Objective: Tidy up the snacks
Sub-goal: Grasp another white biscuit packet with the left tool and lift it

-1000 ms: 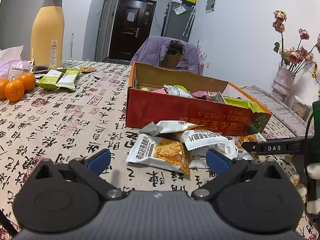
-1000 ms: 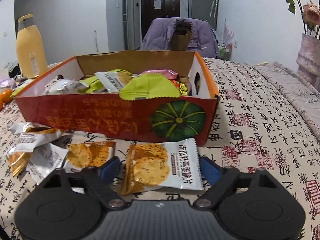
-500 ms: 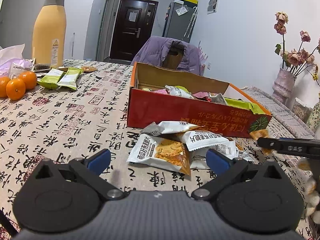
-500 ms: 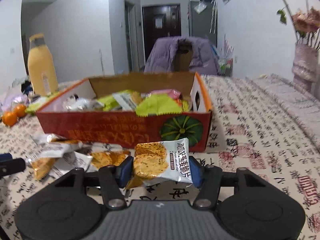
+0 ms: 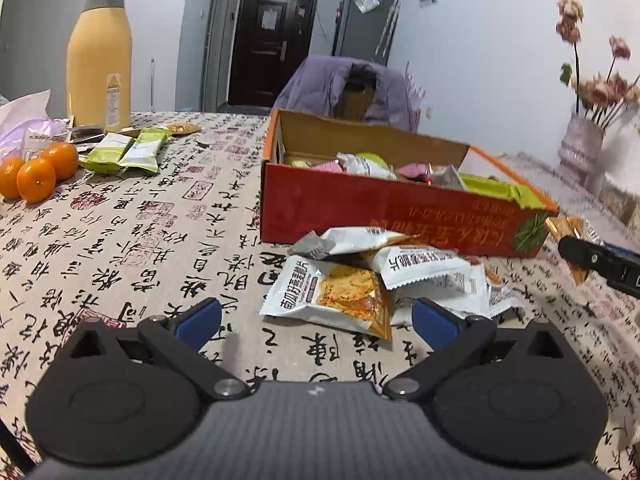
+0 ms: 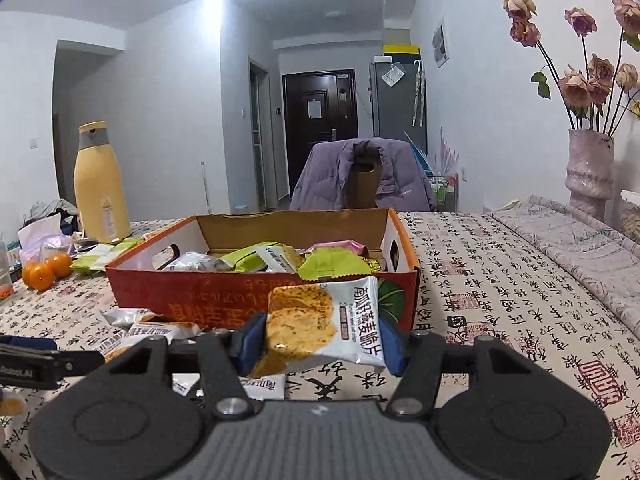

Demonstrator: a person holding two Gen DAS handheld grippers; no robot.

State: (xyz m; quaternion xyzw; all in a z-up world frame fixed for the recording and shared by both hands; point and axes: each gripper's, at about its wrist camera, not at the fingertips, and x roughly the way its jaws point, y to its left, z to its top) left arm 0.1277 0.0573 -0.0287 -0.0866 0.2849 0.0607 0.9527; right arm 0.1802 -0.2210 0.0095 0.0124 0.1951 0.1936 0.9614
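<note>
The right gripper point(image 6: 320, 338) is squeezing a white cracker packet with orange crackers printed on it point(image 6: 326, 324), holding it up off the table, just in front of the red cardboard box full of snacks point(image 6: 224, 300). The left gripper point(image 5: 316, 320) is staying low over the cloth with black writing point(image 5: 120, 240), its blue fingers point(image 5: 198, 318) wide apart and gripping nothing. A little pile of white snack packets point(image 5: 372, 276) is lying right by the box's front wall.
</note>
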